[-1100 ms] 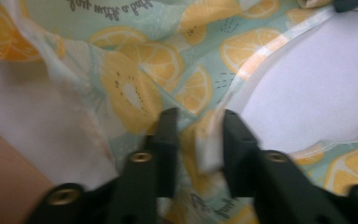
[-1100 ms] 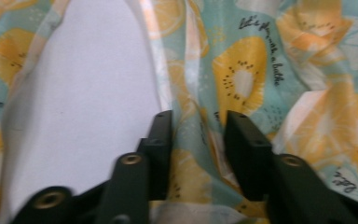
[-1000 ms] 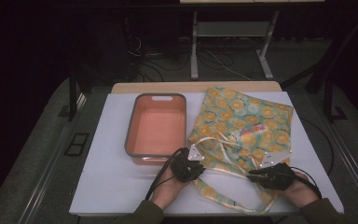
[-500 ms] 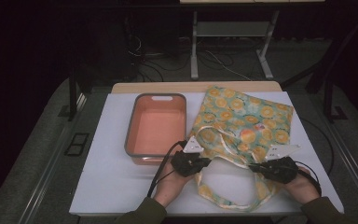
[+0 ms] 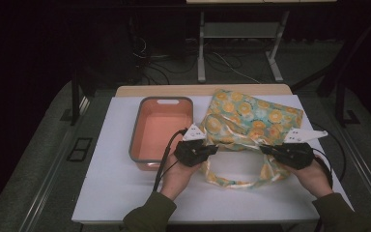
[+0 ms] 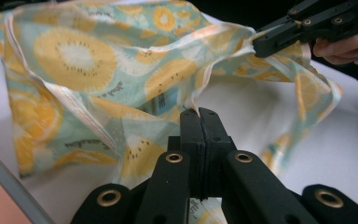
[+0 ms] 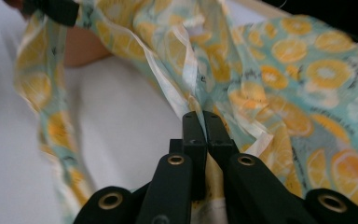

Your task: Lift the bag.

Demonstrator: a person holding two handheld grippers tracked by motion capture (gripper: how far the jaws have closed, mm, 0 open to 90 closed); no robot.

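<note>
Left gripper [image 5: 211, 149]: I have its fingers pressed together on the bag's [image 5: 251, 116] near left edge.
Right gripper [image 5: 265, 150]: fingers clamped on the same opening's right side.
Bag: citrus-print cloth, mouth stretched between my grippers, body lying on the tabletop [image 5: 111, 179] beyond.
Tub [image 5: 140, 135]: orange, just left of the bag.

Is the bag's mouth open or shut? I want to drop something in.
Open: each hand-held gripper, left and right, pinches one side of the fruit-print bag's rim, holding the sides apart with white table visible between.
</note>
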